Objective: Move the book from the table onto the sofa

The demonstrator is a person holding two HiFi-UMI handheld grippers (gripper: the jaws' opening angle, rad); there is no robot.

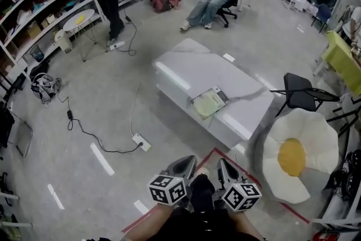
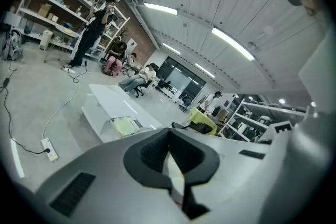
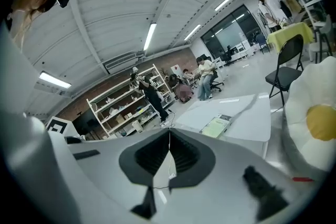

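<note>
Pale green cover marks the book, lying flat on the white tabletop, close to the edge that faces the person; nothing touches it and nothing rests on it. Left gripper and right gripper are held side by side low in the head view, above the floor and well apart from the tabletop; each gripper view shows the dark pads pressed together at the tips, with nothing pinched between them. The white seat with a yellow centre, shaped like a fried egg, stands just beside the tabletop's right end and is taken here to be the sofa; its surface carries no book. Progress, as judged from this arrangement: no part of the transfer is done; the book has not been reached, gripped or lifted. Remaining steps: close the gap to the tabletop; spread the jaws of at least one gripper; take the book at its near edge; raise it clear; carry it rightward; set it on the sofa; let go.
</note>
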